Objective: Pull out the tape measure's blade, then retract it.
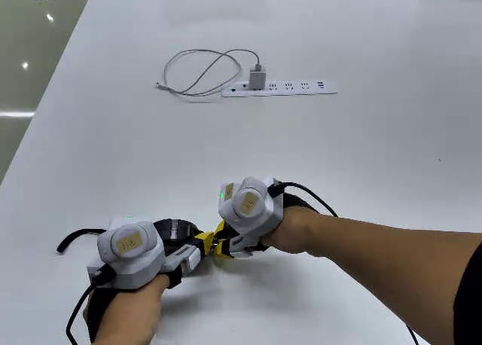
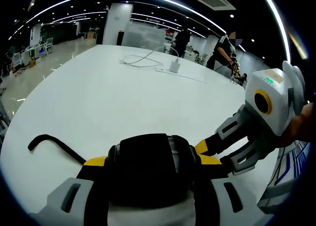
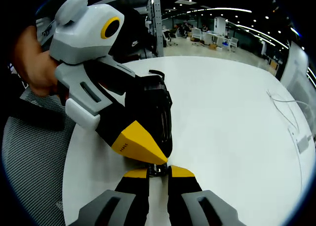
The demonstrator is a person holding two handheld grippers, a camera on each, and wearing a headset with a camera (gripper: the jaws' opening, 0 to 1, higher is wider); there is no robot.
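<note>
A black tape measure (image 1: 175, 230) sits on the white table (image 1: 301, 149) near its front edge, with my left gripper (image 1: 194, 239) shut on its case. In the left gripper view the case (image 2: 148, 171) sits between the yellow-tipped jaws of that gripper (image 2: 151, 159). Its black wrist strap (image 1: 75, 238) trails off to the left. My right gripper (image 1: 220, 245) meets the case from the right. In the right gripper view that gripper (image 3: 159, 172) is shut on the small metal blade hook (image 3: 158, 169), right at the mouth of the case (image 3: 155, 112). Almost no blade shows.
A white power strip (image 1: 282, 87) lies at the far middle of the table with a white charger (image 1: 257, 77) plugged in and a looped cable (image 1: 199, 70) to its left. The table's left edge (image 1: 45, 111) runs diagonally. People (image 2: 224, 51) stand far behind.
</note>
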